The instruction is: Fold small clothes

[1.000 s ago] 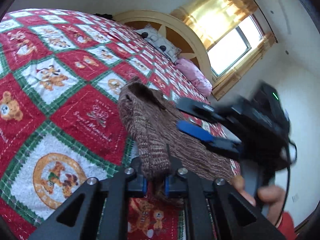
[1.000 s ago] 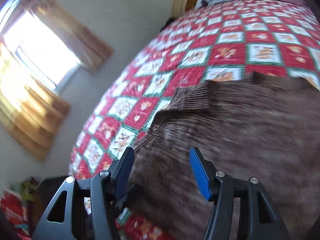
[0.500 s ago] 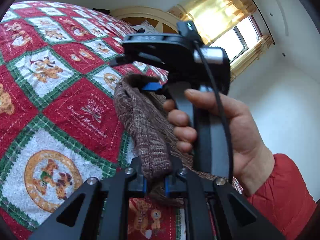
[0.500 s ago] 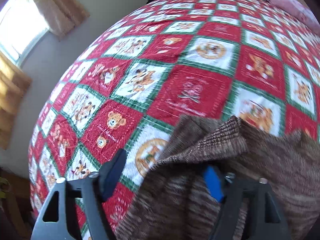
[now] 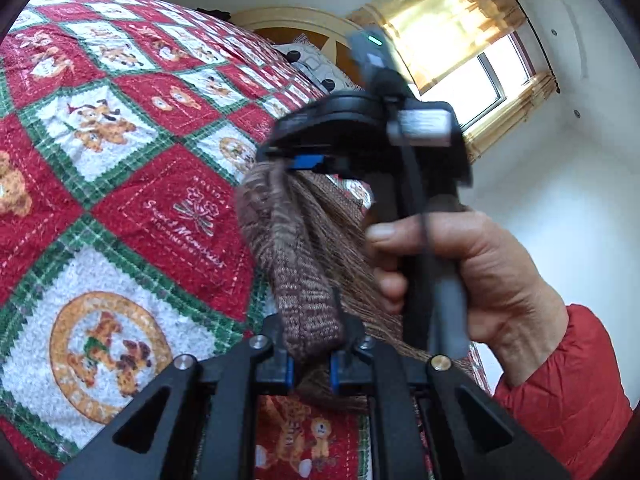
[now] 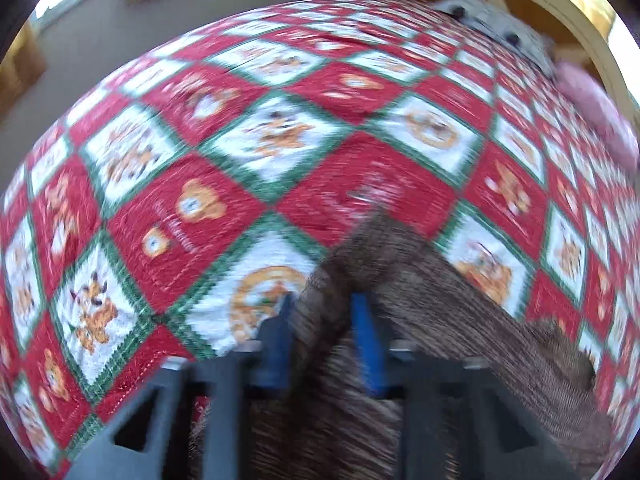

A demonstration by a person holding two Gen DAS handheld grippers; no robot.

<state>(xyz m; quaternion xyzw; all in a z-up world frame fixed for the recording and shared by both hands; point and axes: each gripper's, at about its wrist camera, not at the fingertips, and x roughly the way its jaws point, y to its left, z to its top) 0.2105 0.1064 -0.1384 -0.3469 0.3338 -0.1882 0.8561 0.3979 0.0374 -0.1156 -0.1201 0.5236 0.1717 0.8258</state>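
Note:
A brown knit sweater (image 5: pixel 292 264) lies on the red, white and green quilt (image 5: pixel 120 160). One ribbed edge of it is lifted between the pads of my left gripper (image 5: pixel 311 364), which is shut on it. My right gripper (image 5: pixel 296 162), held by a hand (image 5: pixel 480 264) in a red sleeve, points down onto the sweater's raised far fold. In the right wrist view its jaws are closing, and the blue pads of this right gripper (image 6: pixel 326 320) pinch a ridge of the sweater (image 6: pixel 440 300). That view is blurred.
The quilt covers a wide bed. A curved wooden headboard (image 5: pixel 296 24) with a spotted pillow (image 5: pixel 316 68) and a pink pillow (image 6: pixel 592 112) is at the far end. A curtained window (image 5: pixel 492 80) is on the wall to the right.
The right gripper swung in from the right, tipped downward over the sweater's raised fold and closed its open jaws on it. The left gripper kept its grip and stayed put.

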